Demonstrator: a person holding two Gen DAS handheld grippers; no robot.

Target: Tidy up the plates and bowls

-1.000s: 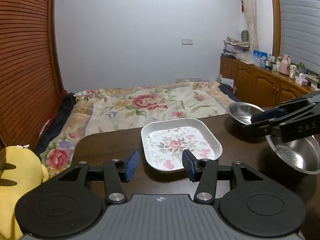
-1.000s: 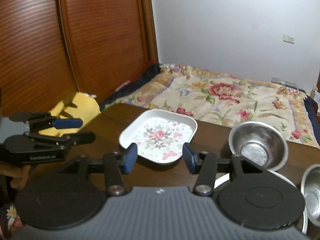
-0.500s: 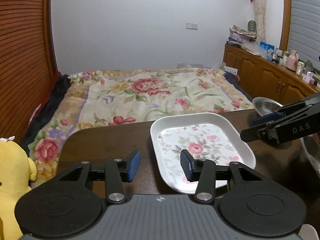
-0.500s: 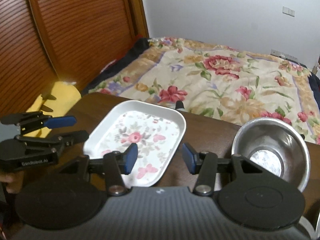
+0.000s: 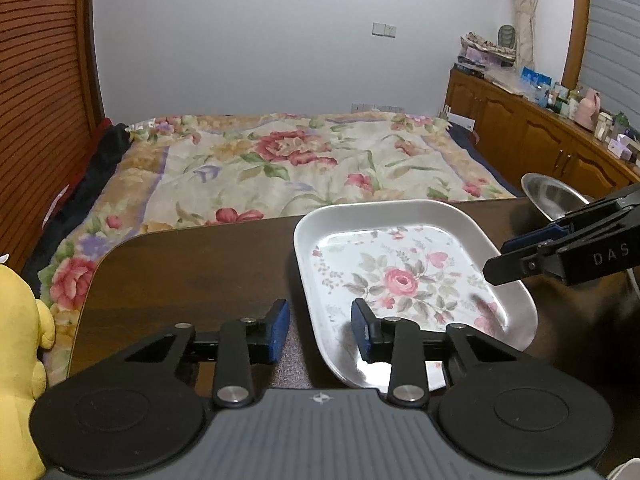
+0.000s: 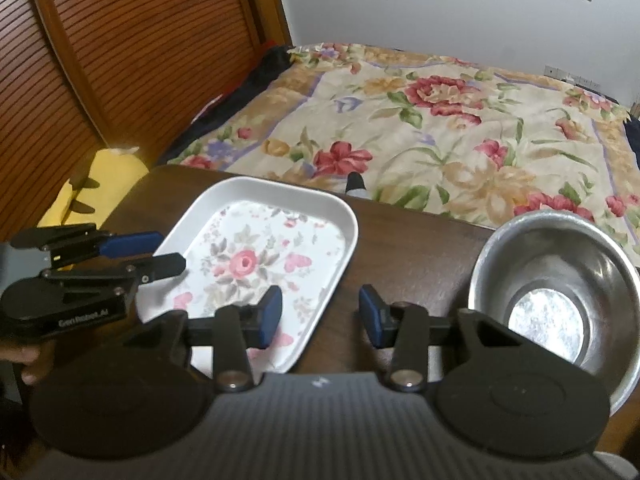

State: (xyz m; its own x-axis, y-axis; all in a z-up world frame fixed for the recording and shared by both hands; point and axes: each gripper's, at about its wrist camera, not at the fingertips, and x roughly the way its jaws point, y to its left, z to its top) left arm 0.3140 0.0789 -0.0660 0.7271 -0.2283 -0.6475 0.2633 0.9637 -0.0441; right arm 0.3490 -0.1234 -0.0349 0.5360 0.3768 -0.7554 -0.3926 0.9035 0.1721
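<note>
A rectangular white plate (image 5: 412,276) with rounded corners, a raised rim and a printed pink-rose pattern is seen lying flat on the dark brown wooden worktop (image 5: 192,272), near the far edge of that worktop. The left hand-held gripper (image 5: 319,326) is held with its blue-padded fingers spread wide across the plate's near left rim: one finger is seen over the bare wood just beside the plate, the other over the plate's glossy inner surface. Whether the rim is touched cannot be told. The right hand-held gripper (image 6: 320,314) is likewise spread, straddling the plate's right rim, with one pad above the floral print and the other above the wood. Nothing is pinched by either. To the right of the plate, a round stainless-steel bowl (image 6: 556,284) with a shiny flat bottom is set on the worktop, apart from the plate. Beyond the plate, a bed (image 5: 288,160) covered by a flowered quilt is visible.
</note>
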